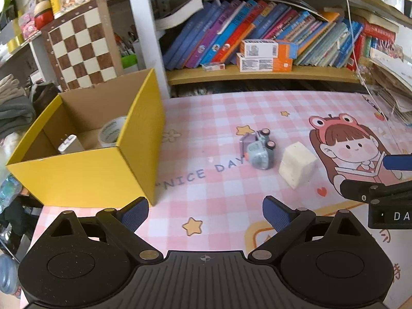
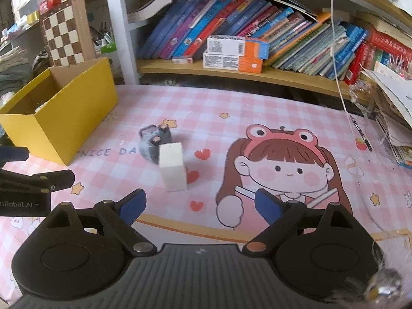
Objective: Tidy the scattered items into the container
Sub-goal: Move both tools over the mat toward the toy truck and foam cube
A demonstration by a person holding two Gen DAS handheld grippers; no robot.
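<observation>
Nearest to my left camera, the left gripper (image 1: 205, 215) hangs over the pink checked mat (image 1: 226, 193) with its blue-padded fingers (image 1: 135, 215) spread wide and nothing between them. I take the yellow box (image 1: 85, 172) as my landmark: it stands at the mat's left edge, open-topped, and inside it I can see a roll of tape (image 1: 111, 131) leaning against the right wall and a white charger-like block (image 1: 70, 144) beside it on the floor of the box. To the right of the box, well apart from it, a small grey-blue toy (image 1: 258, 150) with two round caps lies on the mat, just past the printed "NICE DAY" lettering (I cannot make out what the toy is exactly). Just beyond the toy, farther from the box, a cream foam block (image 1: 296, 164) sits close beside it; whether the two touch I cannot tell. On my right camera, the right gripper (image 2: 200, 207) is likewise spread wide and empty, hovering above the mat's cartoon girl print (image 2: 278, 170), with the foam block (image 2: 173, 167) standing upright ahead of its left finger and the toy (image 2: 154, 143) right behind that, toward the box (image 2: 64, 118). Behind the box rises a bookshelf (image 1: 257, 74) packed with leaning books.
</observation>
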